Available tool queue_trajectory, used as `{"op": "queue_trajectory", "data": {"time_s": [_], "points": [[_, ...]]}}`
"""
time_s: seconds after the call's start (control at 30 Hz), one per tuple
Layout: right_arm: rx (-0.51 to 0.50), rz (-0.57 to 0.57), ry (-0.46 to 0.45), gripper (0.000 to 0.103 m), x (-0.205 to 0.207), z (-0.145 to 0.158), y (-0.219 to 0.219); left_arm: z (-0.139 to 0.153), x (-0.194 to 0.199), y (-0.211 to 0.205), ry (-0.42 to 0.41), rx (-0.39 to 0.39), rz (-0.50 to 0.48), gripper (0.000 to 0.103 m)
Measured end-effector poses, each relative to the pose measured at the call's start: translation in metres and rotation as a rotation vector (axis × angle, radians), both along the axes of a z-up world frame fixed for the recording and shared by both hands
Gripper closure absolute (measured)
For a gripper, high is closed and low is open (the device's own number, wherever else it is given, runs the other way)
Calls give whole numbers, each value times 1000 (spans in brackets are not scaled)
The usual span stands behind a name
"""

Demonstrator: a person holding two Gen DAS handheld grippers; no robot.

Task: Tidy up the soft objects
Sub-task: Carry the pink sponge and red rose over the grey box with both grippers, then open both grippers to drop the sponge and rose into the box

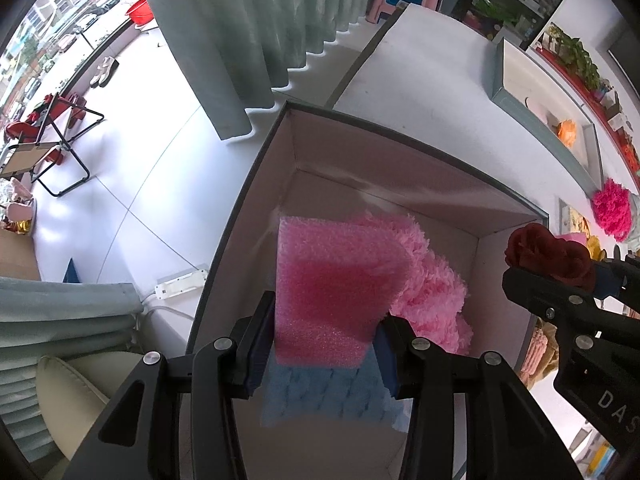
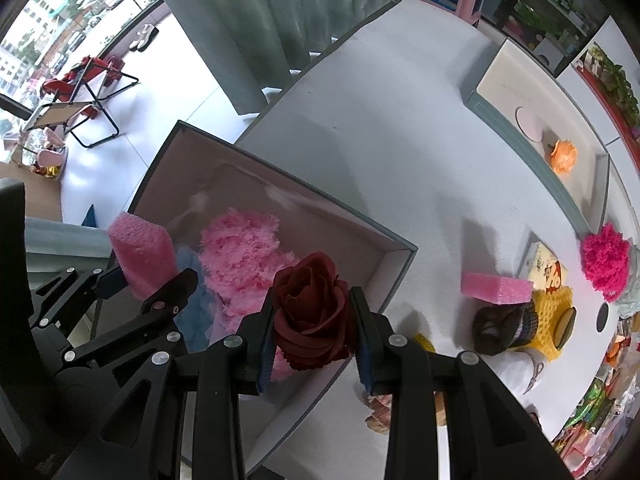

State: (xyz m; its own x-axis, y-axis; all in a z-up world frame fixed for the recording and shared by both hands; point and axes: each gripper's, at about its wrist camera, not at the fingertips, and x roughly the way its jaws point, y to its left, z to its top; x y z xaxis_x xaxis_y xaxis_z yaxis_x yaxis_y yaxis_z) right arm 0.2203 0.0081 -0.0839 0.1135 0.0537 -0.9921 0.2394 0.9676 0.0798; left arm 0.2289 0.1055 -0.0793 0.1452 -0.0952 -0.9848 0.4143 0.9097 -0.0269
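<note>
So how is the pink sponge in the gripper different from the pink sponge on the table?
The held pink sponge is pinched upright in the left gripper above the open box; the other pink sponge lies flat on the table, untouched. The held one hangs over fluffy pink stuff; the other sits beside a yellow knit thing. Both are pink foam blocks.

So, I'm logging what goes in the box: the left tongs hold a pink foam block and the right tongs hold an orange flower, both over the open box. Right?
Not quite: the right tongs hold a dark red rose, as the right wrist view shows. The orange flower lies in the far tray. The left tongs do hold the pink foam block over the box.
</note>
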Motion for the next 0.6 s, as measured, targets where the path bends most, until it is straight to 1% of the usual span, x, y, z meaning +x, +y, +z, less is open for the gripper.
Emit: {"op": "queue_trajectory", "data": {"time_s": [0.6], "points": [[-11,1,15,67,4,-5,-1,-6,6,-2,10,8,-7,57]]}}
